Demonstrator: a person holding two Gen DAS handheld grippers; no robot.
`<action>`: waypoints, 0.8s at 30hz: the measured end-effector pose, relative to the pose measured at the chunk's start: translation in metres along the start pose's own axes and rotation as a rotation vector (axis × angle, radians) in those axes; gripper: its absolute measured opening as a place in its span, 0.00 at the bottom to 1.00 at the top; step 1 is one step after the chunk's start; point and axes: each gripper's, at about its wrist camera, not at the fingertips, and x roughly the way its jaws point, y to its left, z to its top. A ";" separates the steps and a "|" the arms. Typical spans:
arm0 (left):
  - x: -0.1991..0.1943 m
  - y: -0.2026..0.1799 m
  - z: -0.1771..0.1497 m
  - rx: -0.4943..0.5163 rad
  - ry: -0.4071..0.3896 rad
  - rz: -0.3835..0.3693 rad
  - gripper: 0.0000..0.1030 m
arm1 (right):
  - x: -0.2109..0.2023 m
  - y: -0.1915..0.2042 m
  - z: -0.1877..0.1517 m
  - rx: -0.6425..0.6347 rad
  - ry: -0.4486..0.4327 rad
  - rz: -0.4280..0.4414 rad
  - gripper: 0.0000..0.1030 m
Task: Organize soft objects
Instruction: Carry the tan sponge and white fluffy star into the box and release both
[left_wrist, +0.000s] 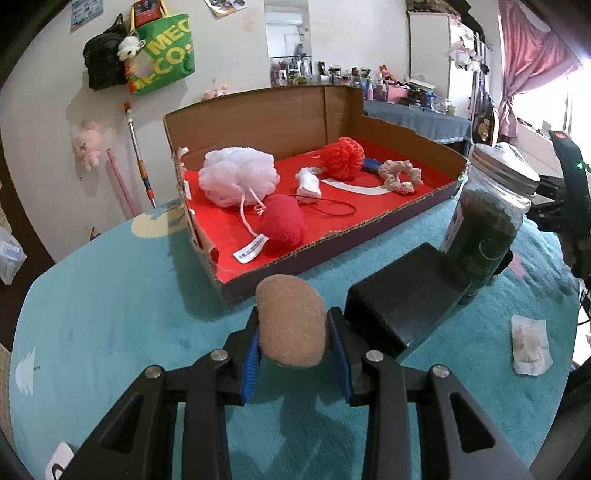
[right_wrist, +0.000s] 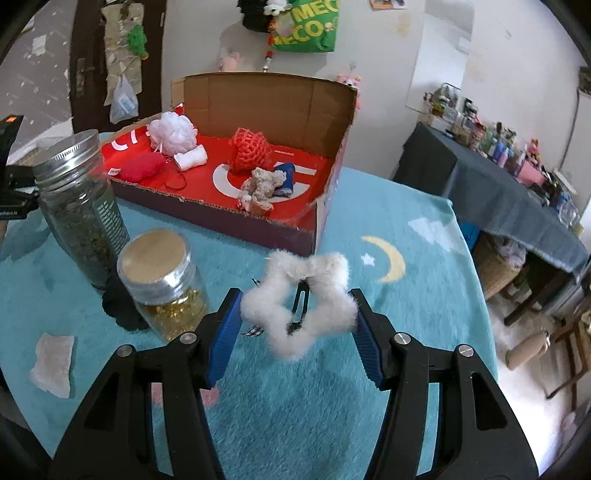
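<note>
With the left gripper clenched on a tan pad and the right gripper grasping a fluffy star clip above the blanket, each probably needed carrying over the box wall before letting go.

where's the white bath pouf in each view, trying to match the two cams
Left wrist view: white bath pouf sits left of centre, at the near-left end of the cardboard box.
Right wrist view: white bath pouf is upper left, at the box's far-left end.
Shared landmark: the herb jar with a metal lid.
</note>
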 end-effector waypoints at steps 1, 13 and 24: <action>0.000 0.000 0.001 0.004 0.001 -0.001 0.35 | 0.001 0.000 0.002 -0.009 -0.003 0.005 0.54; 0.000 0.014 0.026 0.016 -0.020 -0.068 0.35 | 0.009 -0.009 0.026 -0.089 -0.018 0.078 0.55; 0.023 0.006 0.083 -0.003 0.000 -0.221 0.35 | 0.028 -0.010 0.076 -0.081 -0.006 0.316 0.55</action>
